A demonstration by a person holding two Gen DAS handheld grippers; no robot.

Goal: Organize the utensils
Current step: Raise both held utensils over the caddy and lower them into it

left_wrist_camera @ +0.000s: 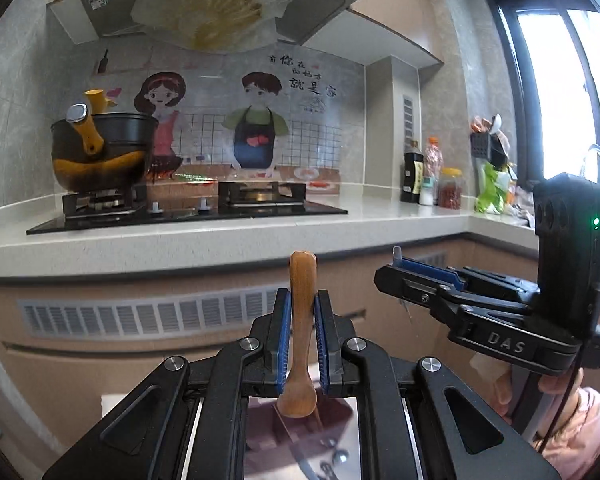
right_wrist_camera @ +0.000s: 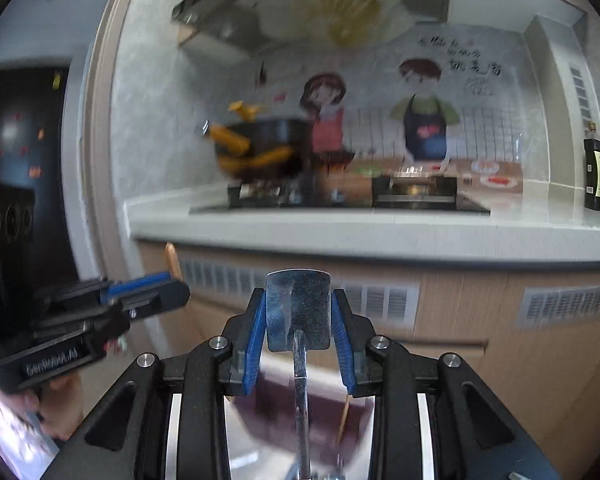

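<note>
My left gripper [left_wrist_camera: 302, 312] is clamped on a wooden spoon [left_wrist_camera: 301, 320], whose long axis runs along the fingers, handle end forward and bowl toward the camera. My right gripper [right_wrist_camera: 299, 312] is closed on the blade of a metal spatula [right_wrist_camera: 299, 312], its handle pointing back to me. Both utensils face the countertop [left_wrist_camera: 220, 236], which lies ahead and higher. The utensil holder [left_wrist_camera: 485, 145] at the far right is nearer to my right hand, I think.

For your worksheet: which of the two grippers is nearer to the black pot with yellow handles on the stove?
Left. The left gripper, clamping the wooden spoon, sits below and slightly right of the pot. The right gripper, holding the metal spatula, is further right, toward the window side.
</note>
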